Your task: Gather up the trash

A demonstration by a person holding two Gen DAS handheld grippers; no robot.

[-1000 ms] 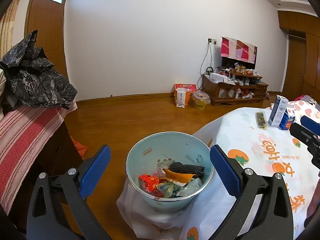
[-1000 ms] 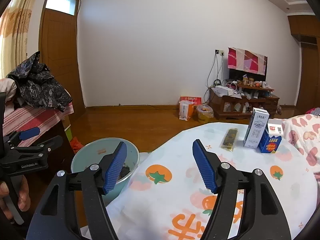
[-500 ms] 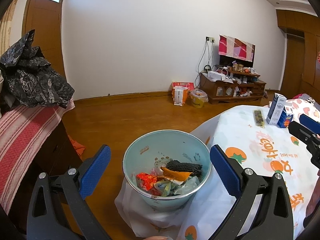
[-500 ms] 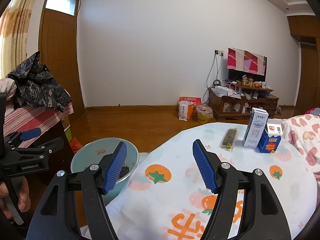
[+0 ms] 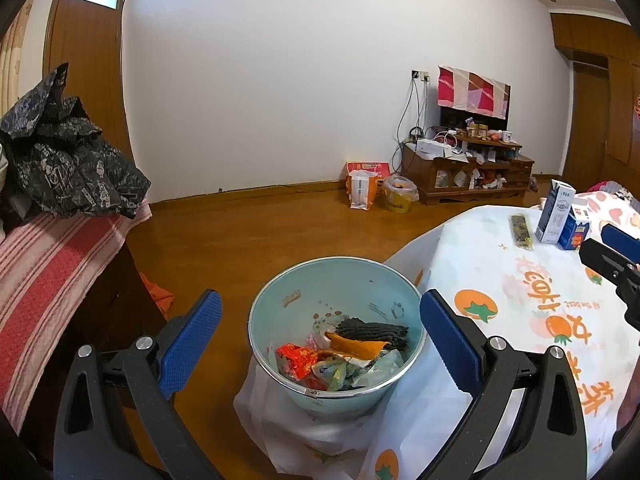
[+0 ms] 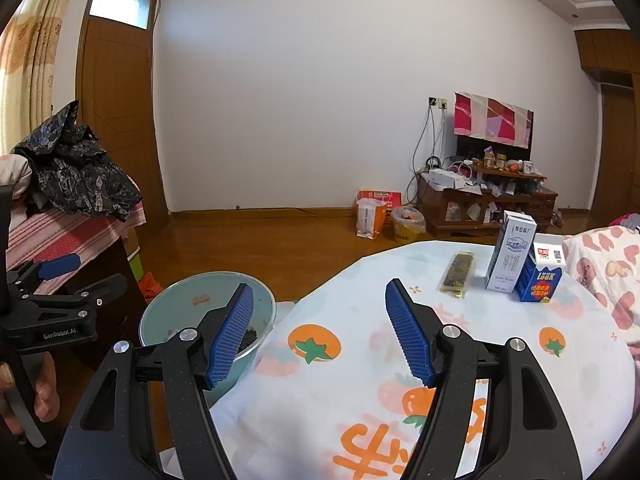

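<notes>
A pale blue bin stands on the floor beside the round table, holding wrappers and an orange peel. My left gripper hovers just above and before the bin, open and empty. My right gripper is open and empty over the table's near edge. On the table's far side lie a dark snack packet, a tall white milk carton and a small blue carton. The bin shows left of the right gripper, with the left gripper beyond it.
A striped red-covered bench with a dark jacket stands at the left. A wooden TV cabinet, a paper bag and a yellow bag sit by the far wall. Bare wooden floor lies between.
The left wrist view has shifted slightly, so the bin sits a little further left and higher in it. The right gripper has not moved.
</notes>
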